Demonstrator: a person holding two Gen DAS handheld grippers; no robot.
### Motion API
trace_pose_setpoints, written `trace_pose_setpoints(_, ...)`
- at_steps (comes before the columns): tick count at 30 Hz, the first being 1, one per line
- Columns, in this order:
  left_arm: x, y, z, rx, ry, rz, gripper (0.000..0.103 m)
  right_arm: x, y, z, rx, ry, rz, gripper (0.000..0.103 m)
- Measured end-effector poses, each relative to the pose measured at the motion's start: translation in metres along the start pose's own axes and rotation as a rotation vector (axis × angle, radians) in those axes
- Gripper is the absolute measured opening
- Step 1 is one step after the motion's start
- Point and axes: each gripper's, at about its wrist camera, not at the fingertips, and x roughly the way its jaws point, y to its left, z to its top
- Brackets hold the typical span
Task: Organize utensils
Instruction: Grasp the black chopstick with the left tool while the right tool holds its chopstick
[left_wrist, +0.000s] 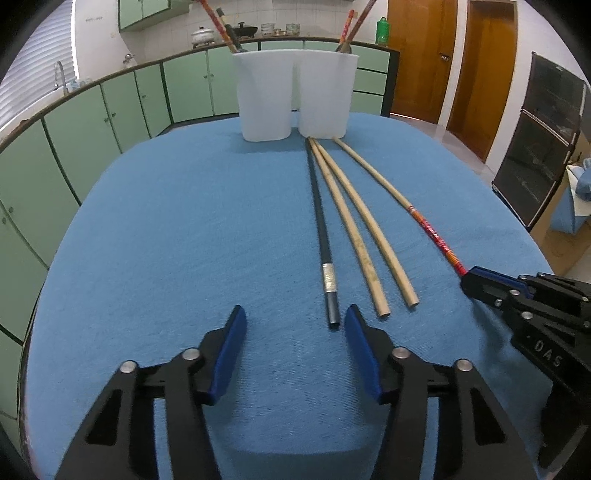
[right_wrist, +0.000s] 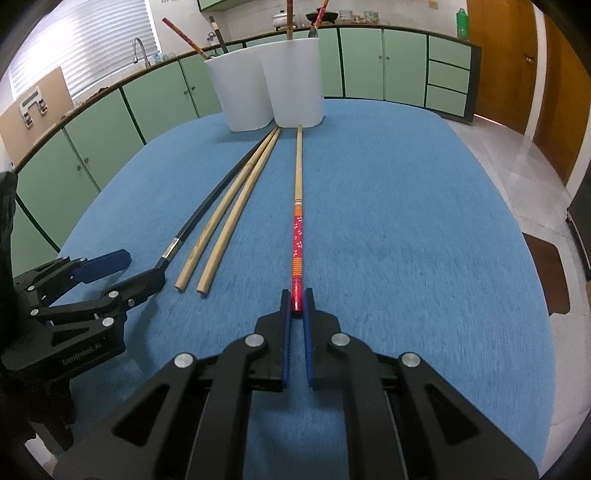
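A worktop covered with a blue cloth (left_wrist: 184, 221) is seen, with two white cups (left_wrist: 295, 96) standing side by side at its far end. These cups serve as the landmark for everything else. Several chopsticks are standing in them, leaning out over the rims.

Furthest left of the loose pieces, a black chopstick (left_wrist: 320, 229) with a silver band is laid on the cloth, its far tip just in front of the cups and its near end pointing away from them. Around that near end the left gripper (left_wrist: 295, 325) is placed: its jaws are held about half apart, one blue pad on each side of the stick, and no pressing on the stick is visible, though in the right wrist view the end is hidden by the nearer jaw.

Right of the black one, two plain bamboo chopsticks (left_wrist: 354, 229) are laid close together, their far tips almost touching at the foot of the cups and their near ends slightly spread.

Further right, a chopstick with a red patterned handle (right_wrist: 298, 221) is laid straight out from the right-hand cup, apart from the bamboo pair. Its near end, the end furthest from the cups, is clamped between the nearly closed jaws of the right gripper (right_wrist: 296, 299).

Behind the cups, green cabinets (left_wrist: 110, 110) are seen along the wall.
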Motion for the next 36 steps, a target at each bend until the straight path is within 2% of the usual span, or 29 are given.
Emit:
trace_pose_setpoints(6, 0.002, -0.010, 0.003, 0.017, -0.007, -0.013, 0.030, 0.002, 0.004, 0.002, -0.023, 0.002, -0.020, 0.007)
trace_pose_setpoints(13, 0.003, -0.012, 0.003, 0.010, -0.008, -0.008, 0.030, 0.002, 0.002, 0.003, -0.019, 0.001, -0.007, 0.009)
trace_pose_setpoints(17, 0.003, -0.010, 0.003, 0.001, -0.009, -0.018, 0.030, -0.001, 0.007, 0.000, -0.040, -0.005, -0.002, 0.026)
trace_pose_setpoints(18, 0.003, -0.010, 0.003, 0.000, -0.010, -0.020, 0.030, -0.002, 0.008, -0.001, -0.047, -0.007, -0.008, 0.027)
trace_pose_setpoints(25, 0.003, -0.009, 0.003, 0.002, -0.007, -0.017, 0.030, 0.000, 0.002, 0.002, -0.015, -0.005, 0.021, 0.024)
trace_pose_setpoints(29, 0.003, -0.011, 0.003, 0.004, -0.007, -0.012, 0.029, 0.002, 0.002, 0.004, -0.022, 0.001, 0.012, 0.013)
trace_pose_setpoints(31, 0.003, -0.011, 0.003, 0.004, -0.008, -0.013, 0.027, 0.003, 0.001, 0.004, -0.022, 0.002, 0.011, 0.007)
trace_pose_setpoints(32, 0.003, -0.011, 0.004, 0.004, -0.009, -0.015, 0.022, 0.003, 0.001, 0.004, -0.022, 0.002, 0.011, 0.006)
trace_pose_setpoints(35, 0.003, -0.013, 0.004, 0.004, -0.010, -0.029, 0.007, 0.003, 0.002, 0.003, -0.030, 0.000, 0.002, 0.005)
trace_pose_setpoints(36, 0.003, -0.014, 0.004, 0.004, -0.010, -0.034, 0.007, 0.002, 0.003, 0.003, -0.032, -0.003, -0.002, 0.005)
